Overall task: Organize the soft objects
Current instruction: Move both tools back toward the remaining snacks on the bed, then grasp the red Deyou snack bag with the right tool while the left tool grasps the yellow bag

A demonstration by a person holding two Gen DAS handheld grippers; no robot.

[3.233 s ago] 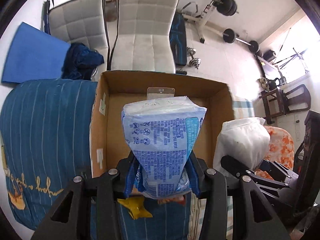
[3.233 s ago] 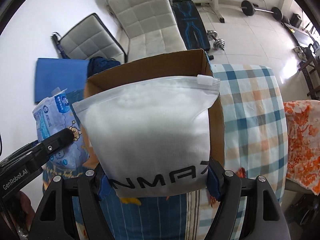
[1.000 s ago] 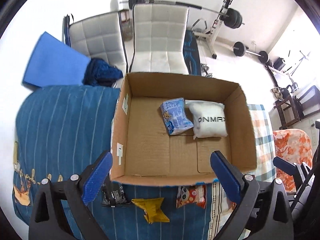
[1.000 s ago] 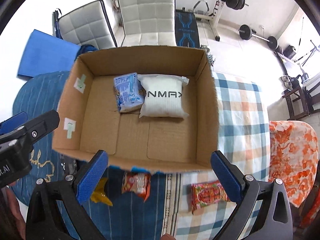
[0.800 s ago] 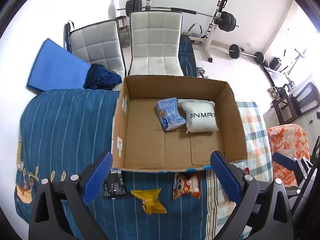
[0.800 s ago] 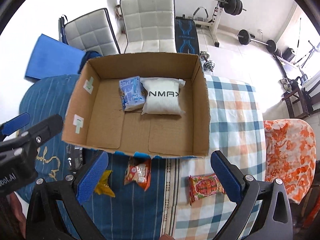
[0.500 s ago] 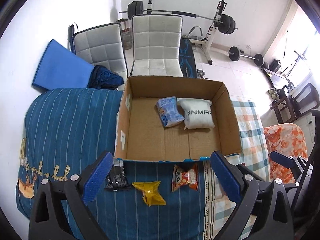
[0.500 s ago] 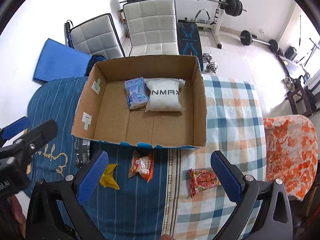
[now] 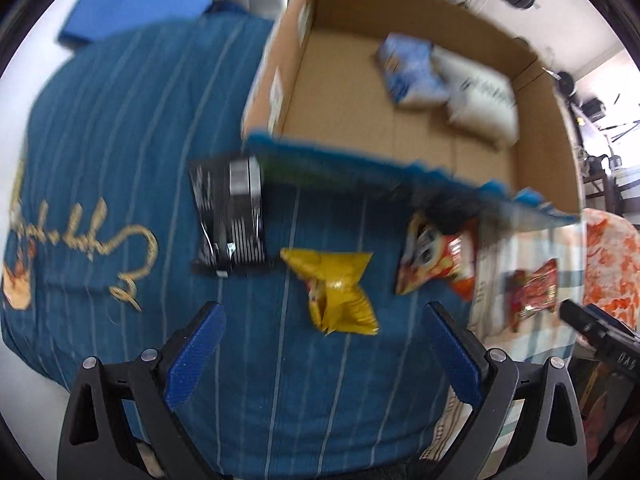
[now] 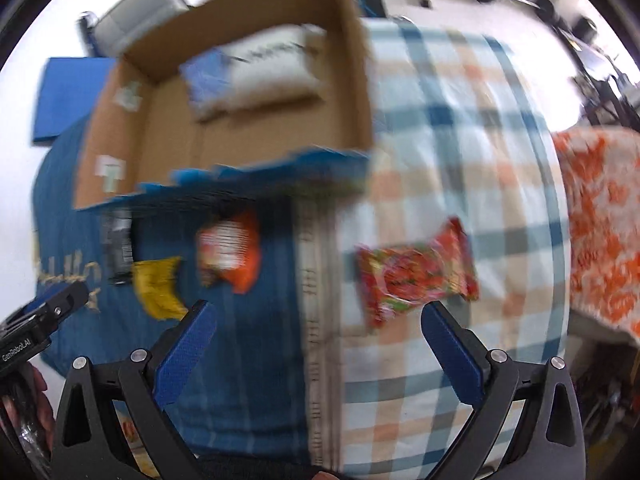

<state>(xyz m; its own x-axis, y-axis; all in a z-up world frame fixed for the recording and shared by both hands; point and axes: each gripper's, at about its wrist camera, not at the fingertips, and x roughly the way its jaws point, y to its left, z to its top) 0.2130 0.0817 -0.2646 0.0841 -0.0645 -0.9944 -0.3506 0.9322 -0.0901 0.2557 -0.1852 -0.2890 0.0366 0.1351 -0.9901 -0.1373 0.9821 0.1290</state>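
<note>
An open cardboard box (image 9: 536, 168) (image 10: 360, 92) holds a blue packet (image 9: 412, 72) (image 10: 204, 76) and a white pillow pack (image 9: 484, 100) (image 10: 276, 64). In front of it lie a black packet (image 9: 230, 220) (image 10: 118, 248), a yellow packet (image 9: 340, 288) (image 10: 158, 288), an orange snack bag (image 9: 440, 256) (image 10: 230, 252) and a red snack bag (image 9: 534, 292) (image 10: 416, 272). My left gripper (image 9: 324, 352) is open and empty, just short of the yellow packet. My right gripper (image 10: 318, 352) is open and empty, with the red bag near its right finger.
The items lie on a blue striped cover (image 9: 120, 120) and a checked cloth (image 10: 460, 140). An orange patterned cloth (image 10: 600, 220) lies to the right. A blue mat (image 9: 132, 4) and chairs stand behind the box. Both views are blurred.
Both grippers let go of the blue packet and white pack, which now lie in the box. Both have since pulled back and dropped low toward the loose packets in front of the box.
</note>
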